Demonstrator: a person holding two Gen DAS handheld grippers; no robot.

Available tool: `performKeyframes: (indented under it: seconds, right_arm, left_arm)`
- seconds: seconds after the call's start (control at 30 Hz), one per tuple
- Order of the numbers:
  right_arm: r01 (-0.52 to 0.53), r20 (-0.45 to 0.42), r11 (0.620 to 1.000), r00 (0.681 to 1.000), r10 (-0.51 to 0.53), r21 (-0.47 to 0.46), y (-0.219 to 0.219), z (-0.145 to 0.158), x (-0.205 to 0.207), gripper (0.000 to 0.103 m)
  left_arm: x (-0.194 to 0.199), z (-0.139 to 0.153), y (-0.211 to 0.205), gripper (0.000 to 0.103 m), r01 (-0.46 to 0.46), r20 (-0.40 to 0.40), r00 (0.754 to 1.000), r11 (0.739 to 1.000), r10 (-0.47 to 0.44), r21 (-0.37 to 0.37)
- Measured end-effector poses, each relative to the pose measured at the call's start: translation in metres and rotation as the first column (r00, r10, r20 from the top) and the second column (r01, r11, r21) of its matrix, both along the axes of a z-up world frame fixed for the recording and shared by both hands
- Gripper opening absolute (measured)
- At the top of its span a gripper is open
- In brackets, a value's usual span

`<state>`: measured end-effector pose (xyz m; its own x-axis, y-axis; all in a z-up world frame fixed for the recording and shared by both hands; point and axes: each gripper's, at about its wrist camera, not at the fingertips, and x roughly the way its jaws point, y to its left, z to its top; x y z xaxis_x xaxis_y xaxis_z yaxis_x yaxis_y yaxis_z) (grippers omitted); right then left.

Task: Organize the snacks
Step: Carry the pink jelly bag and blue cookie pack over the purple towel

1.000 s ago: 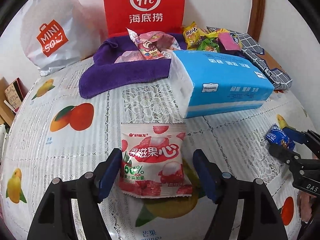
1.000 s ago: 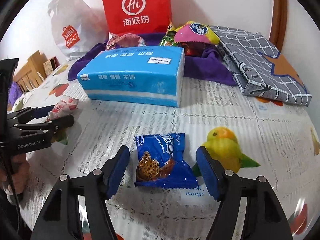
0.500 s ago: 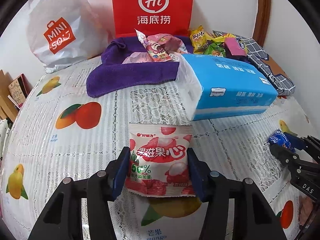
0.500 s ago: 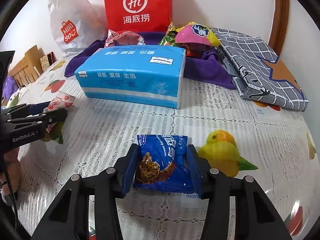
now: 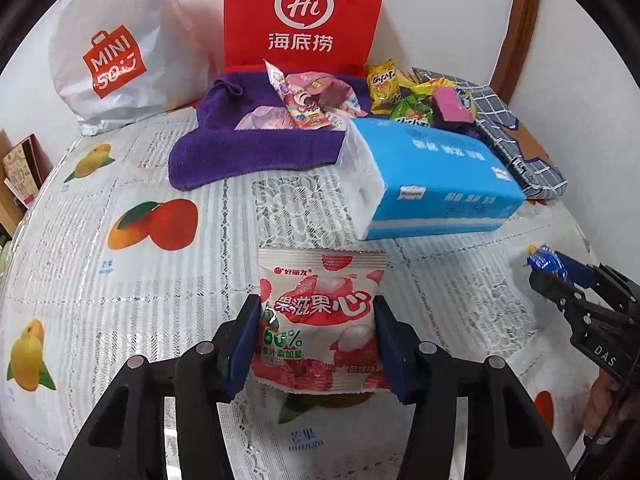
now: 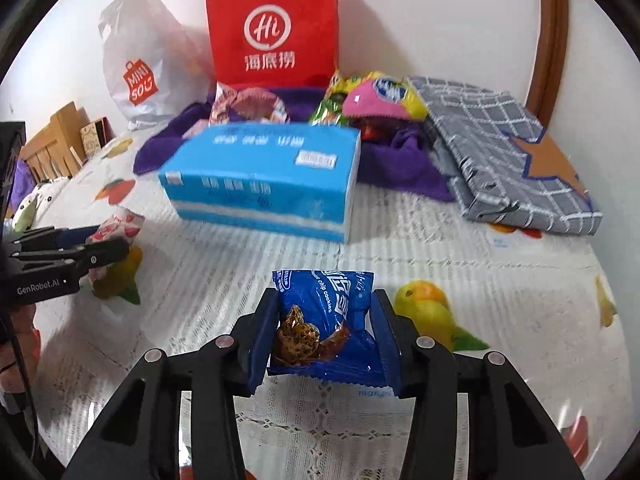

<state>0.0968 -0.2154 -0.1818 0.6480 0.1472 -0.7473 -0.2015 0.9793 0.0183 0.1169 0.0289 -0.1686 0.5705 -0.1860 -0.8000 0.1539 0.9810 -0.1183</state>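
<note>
Left gripper (image 5: 316, 338): jaws just closed in, pads now pressed on both side edges of the pink-white lychee snack packet (image 5: 320, 320), low over the desk (image 5: 120, 300). Right gripper (image 6: 326, 332): jaws also just closed, clamped on the blue cookie packet (image 6: 324, 320); packet looks lifted a bit, but hard to tell w/ the blur. Blue tissue pack (image 5: 432, 184) lies behind both. Other snacks (image 5: 400, 100) piled on the purple towel (image 5: 248, 152) by the red paper bag (image 5: 304, 12).
</note>
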Motion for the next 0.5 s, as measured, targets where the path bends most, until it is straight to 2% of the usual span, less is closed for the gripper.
performKeyframes:
  seconds: [0.1, 0.3, 0.5]
  right_arm:
    - [0.014, 0.01, 1.0, 1.0, -0.014, 0.0, 0.0, 0.008, 0.002, 0.046]
    - [0.017, 0.032, 1.0, 0.999, -0.017, 0.021, 0.004, 0.025, 0.001, 0.046]
    - [0.027, 0.05, 0.999, 0.998, -0.028, 0.031, 0.009, 0.042, 0.005, 0.046]
  left_arm:
    - [-0.001, 0.008, 0.0, 0.051, 0.007, -0.004, 1.0, 1.0, -0.008, -0.017]
    - [-0.003, 0.025, 0.004, 0.051, 0.001, 0.013, 1.0, 1.0, -0.001, -0.006]
    - [-0.001, 0.043, 0.01, 0.051, 0.001, 0.021, 1.0, 0.999, 0.0, -0.038]
